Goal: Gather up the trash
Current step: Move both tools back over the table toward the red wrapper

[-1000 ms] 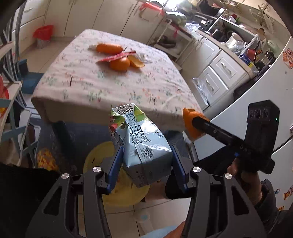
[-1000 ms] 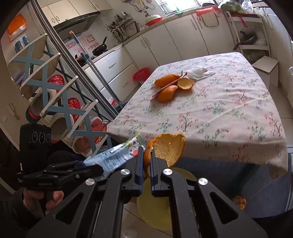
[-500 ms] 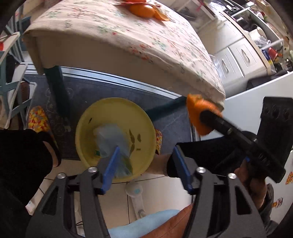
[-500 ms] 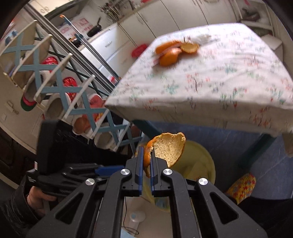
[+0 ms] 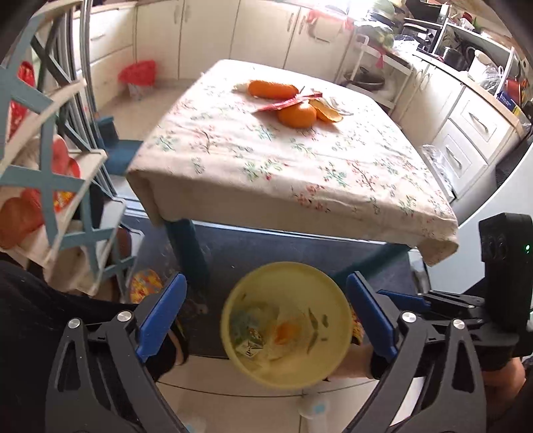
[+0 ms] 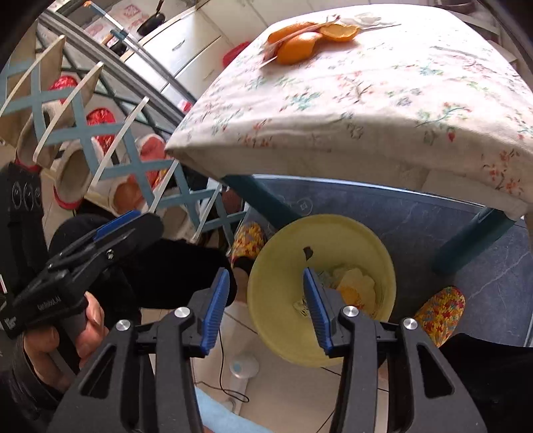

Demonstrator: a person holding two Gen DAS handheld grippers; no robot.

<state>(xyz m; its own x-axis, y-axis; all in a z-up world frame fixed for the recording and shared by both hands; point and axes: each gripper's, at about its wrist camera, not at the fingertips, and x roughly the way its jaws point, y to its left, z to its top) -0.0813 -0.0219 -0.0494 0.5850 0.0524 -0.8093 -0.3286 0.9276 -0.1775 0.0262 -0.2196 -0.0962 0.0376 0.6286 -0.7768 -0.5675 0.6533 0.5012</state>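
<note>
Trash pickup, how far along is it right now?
Done: a carton and an orange peel lie in the yellow bin. In hand: nothing; both hand-held grippers, left and right, have just opened, empty. Left: peels, a red wrapper and tissue on the table.

Yellow bin [image 5: 336, 293] on floor below my view, just beside desk [image 5: 333, 186] edge, open top up. Inside: crumpled milk carton [image 5: 248, 333] lying on its side at left, orange peel [image 5: 288, 329] next to it at right; few dark scraps stuck on inner wall. On desk, far end, grouped close together: whole orange [image 5: 296, 115], second orange-coloured piece [image 5: 271, 89] behind, peel half [image 5: 324, 111] cup-up, red wrapper [image 5: 286, 102] lying across them, white tissue [image 6: 368, 18] at far edge.
</note>
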